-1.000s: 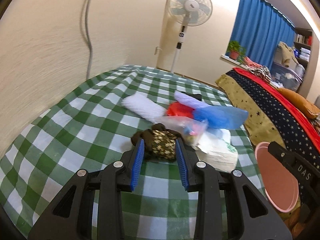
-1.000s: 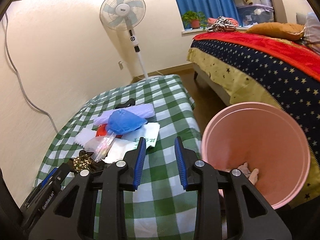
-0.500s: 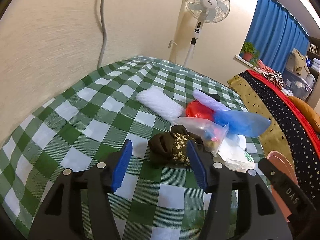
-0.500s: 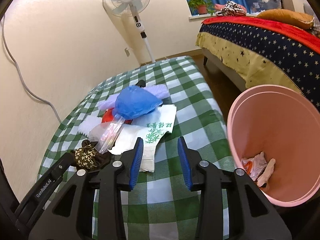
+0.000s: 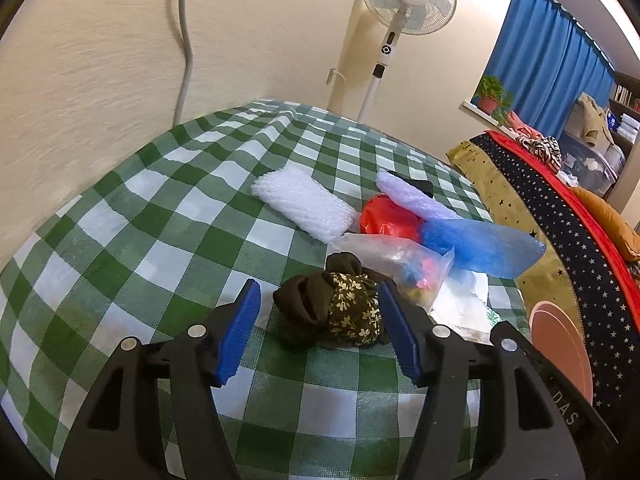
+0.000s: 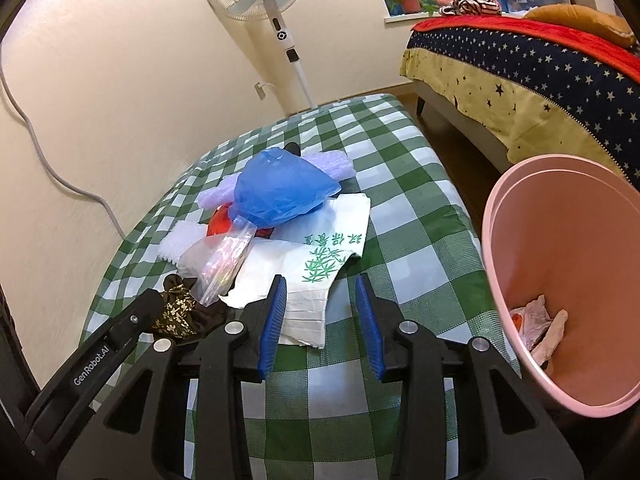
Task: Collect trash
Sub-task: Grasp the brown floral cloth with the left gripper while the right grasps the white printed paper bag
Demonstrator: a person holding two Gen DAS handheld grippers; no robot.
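Note:
A pile of trash lies on the green checked table (image 5: 120,248): a dark floral cloth bundle (image 5: 340,310), a clear zip bag (image 5: 400,260), a red wrapper (image 5: 386,218), a blue plastic bag (image 5: 480,246), white foam netting (image 5: 300,204) and a white printed bag (image 6: 320,256). My left gripper (image 5: 318,316) is open, its jaws standing either side of the cloth bundle. My right gripper (image 6: 321,308) is open and empty over the white bag's near edge. The pink bin (image 6: 568,280) stands to the right with crumpled trash inside.
A standing fan (image 5: 400,8) and a grey cable (image 5: 184,40) are by the wall behind the table. A bed with a starred cover (image 6: 520,64) lies to the right, past a strip of floor. The bin's rim also shows in the left wrist view (image 5: 560,352).
My left gripper has opened wide and closed in around the cloth bundle. My right gripper has moved forward over the table toward the white bag, with the bin sliding right.

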